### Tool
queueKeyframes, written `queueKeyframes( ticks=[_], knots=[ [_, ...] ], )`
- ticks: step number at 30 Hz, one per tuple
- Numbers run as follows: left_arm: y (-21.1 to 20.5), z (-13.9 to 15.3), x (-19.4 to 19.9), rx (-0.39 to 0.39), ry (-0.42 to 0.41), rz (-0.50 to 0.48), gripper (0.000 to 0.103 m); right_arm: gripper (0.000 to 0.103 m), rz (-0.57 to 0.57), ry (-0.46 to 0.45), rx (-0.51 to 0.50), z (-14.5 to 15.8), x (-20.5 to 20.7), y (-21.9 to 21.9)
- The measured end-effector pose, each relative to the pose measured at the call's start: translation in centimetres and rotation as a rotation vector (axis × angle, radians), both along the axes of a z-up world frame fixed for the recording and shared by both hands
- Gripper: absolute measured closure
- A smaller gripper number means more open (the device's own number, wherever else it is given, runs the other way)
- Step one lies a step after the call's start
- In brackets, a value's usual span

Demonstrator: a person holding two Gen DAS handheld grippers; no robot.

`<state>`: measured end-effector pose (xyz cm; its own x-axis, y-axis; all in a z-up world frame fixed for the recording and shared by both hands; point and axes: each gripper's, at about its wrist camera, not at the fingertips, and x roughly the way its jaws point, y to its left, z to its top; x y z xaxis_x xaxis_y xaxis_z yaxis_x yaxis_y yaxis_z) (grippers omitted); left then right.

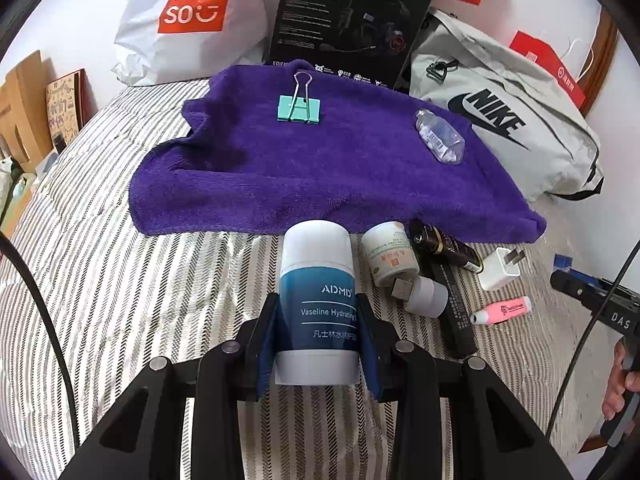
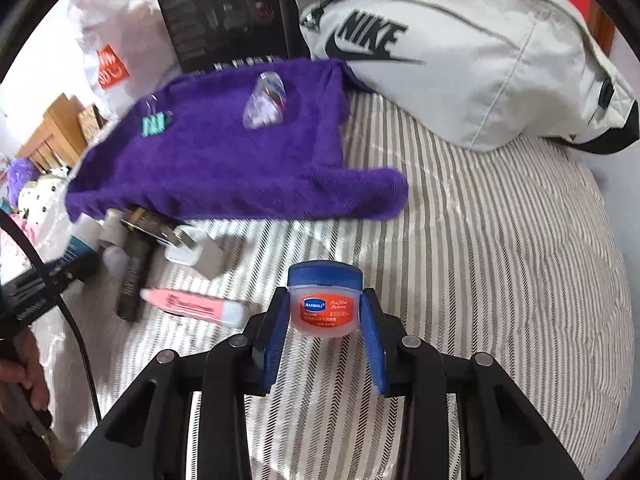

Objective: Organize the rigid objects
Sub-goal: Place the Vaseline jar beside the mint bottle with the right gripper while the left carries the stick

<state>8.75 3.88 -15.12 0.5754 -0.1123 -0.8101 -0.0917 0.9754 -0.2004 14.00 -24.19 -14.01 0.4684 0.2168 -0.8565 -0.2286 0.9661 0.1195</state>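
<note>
My left gripper (image 1: 317, 304) is shut on a blue and white Vaseline lotion bottle (image 1: 317, 300), held over the striped bed just before the purple towel (image 1: 320, 160). My right gripper (image 2: 324, 300) is shut on a small lip balm jar (image 2: 324, 302) with a blue lid. A teal binder clip (image 1: 299, 108) and a clear plastic bottle (image 1: 440, 136) lie on the towel. By the towel's near edge lie a white jar (image 1: 388, 252), a dark bottle (image 1: 444, 246), a white charger (image 1: 500, 268), a pink highlighter (image 1: 504, 310) and a black tube (image 1: 456, 312).
A grey Nike bag (image 1: 508, 120) lies at the right. A black headset box (image 1: 348, 20), a white Miniso bag (image 1: 188, 20) and red boxes (image 1: 548, 64) stand along the wall. Bare striped bedding (image 2: 500, 280) lies to the right of the right gripper.
</note>
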Motion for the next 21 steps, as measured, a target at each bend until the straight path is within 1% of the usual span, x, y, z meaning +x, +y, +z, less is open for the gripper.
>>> queueKeyframes(
  ticks=[4, 6, 13, 15, 19, 21],
  knots=[
    [0.1, 0.4, -0.2, -0.001, -0.003, 0.004, 0.069, 0.069, 0.023, -0.028, 0.035, 1.6, 0.0, 0.1],
    [0.1, 0.3, -0.2, -0.006, 0.005, 0.003, 0.069, 0.069, 0.03, -0.037, 0.046, 1.8, 0.1, 0.2],
    [-0.4, -0.2, -0.1, 0.002, 0.028, -0.012, 0.069, 0.069, 0.042, 0.034, 0.028, -1.3, 1.3, 0.8],
    [-0.4, -0.2, 0.0, 0.002, 0.03, -0.014, 0.069, 0.069, 0.041, 0.025, 0.024, -1.6, 1.4, 0.9],
    [-0.2, -0.3, 0.1, -0.013, 0.031, -0.017, 0.069, 0.069, 0.043, 0.036, -0.003, -2.2, 2.2, 1.6],
    [0.0, -0.3, 0.2, -0.019, 0.032, -0.018, 0.069, 0.069, 0.045, 0.02, -0.025, -2.2, 2.4, 1.9]
  ],
)
